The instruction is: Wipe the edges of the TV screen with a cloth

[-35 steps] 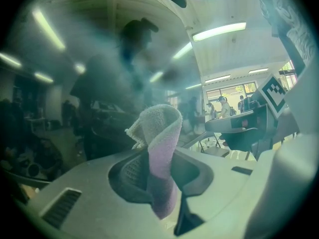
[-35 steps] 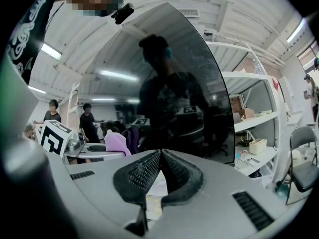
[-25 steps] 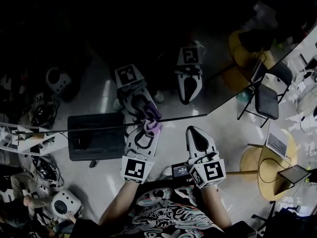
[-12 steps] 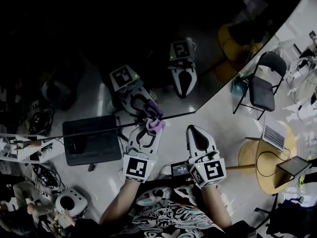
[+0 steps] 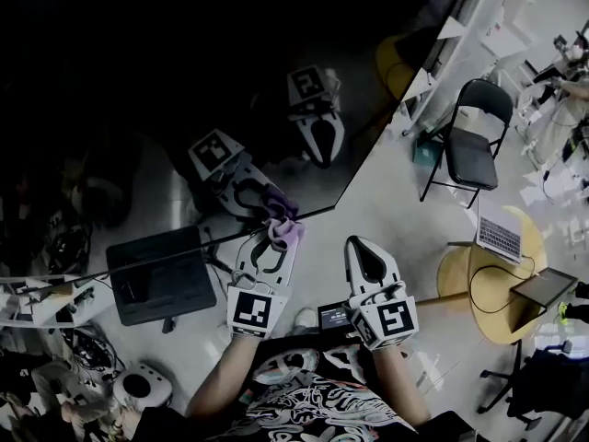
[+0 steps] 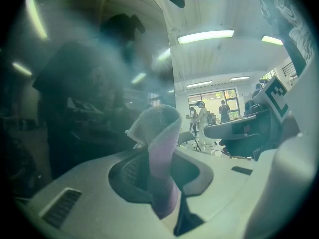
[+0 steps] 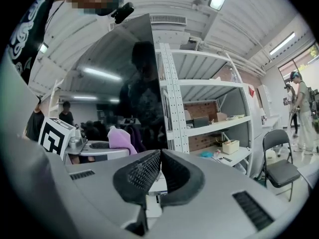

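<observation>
**Plainly, a limp cloth point(image 5: 287, 232) on a glossy edge**

The left gripper point(image 5: 277, 227) had its jaws closed on the purple cloth, pinched through its middle, with a folded tuft standing proud of the tips. That tuft lay against the lower edge of the TV screen point(image 5: 138, 81), close to its lower right corner as the head view showed it. The right gripper point(image 5: 362, 245) hung just below that edge with its jaws shut on nothing.

The cloth looked light, soft and floppy, with a nap like microfibre. It would probably bunch and drag rather than slide flat, so a hold low on the fold, leaving a good pad free, seemed the sound one. Gripped too near its tip, hard jaw might meet the panel.

The screen was dark, flat and mirror-like, giving back both grippers. Such a face likely marks easily and wants light pressure, kept along the rim.

Beyond the screen's right edge were a pale floor, a black folding chair point(image 5: 471, 145), a laptop point(image 5: 502, 238) by a round yellow table point(image 5: 488, 311), and white shelving point(image 7: 209, 113) beside the panel.
</observation>
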`<state>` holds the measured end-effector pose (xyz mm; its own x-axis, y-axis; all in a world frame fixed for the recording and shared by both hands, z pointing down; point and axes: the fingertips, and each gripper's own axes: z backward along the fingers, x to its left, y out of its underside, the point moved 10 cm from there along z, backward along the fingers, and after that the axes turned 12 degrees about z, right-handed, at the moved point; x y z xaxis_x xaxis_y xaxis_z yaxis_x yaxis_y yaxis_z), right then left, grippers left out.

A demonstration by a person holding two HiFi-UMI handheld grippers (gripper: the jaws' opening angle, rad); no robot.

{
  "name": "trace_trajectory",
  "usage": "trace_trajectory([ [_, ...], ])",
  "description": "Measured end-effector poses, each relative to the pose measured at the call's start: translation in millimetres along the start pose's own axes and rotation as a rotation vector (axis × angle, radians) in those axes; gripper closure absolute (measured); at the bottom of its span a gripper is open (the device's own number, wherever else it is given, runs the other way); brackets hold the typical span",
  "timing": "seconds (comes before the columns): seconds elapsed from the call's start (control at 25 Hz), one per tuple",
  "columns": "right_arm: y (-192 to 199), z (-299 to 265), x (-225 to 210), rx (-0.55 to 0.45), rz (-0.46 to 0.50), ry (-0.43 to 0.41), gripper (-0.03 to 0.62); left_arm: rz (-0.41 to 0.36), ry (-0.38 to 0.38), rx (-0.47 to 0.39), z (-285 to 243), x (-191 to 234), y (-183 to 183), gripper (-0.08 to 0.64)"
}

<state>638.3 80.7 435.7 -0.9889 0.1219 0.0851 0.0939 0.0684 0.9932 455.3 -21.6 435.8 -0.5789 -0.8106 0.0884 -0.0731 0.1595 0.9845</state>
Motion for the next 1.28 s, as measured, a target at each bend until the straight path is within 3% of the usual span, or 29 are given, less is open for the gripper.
trace_trajectory([
  [0.4,6,9,1,0.018,-0.004,0.073,0.563,-0.015,0.076,0.006,-17,0,2,0.457],
  [0.56,5,29,-19,-0.003,-0.023,0.121,0.563,-0.032,0.114,0.011,-36,-24,-3,0.457],
  [0.84,4,53,-34,0.058,-0.035,0.203,0.563,-0.05,0.167,0.008,-56,-40,-7,0.457],
  [1.28,7,73,-30,0.044,-0.02,0.206,0.563,-0.093,0.244,-0.016,-77,-64,-7,0.457],
])
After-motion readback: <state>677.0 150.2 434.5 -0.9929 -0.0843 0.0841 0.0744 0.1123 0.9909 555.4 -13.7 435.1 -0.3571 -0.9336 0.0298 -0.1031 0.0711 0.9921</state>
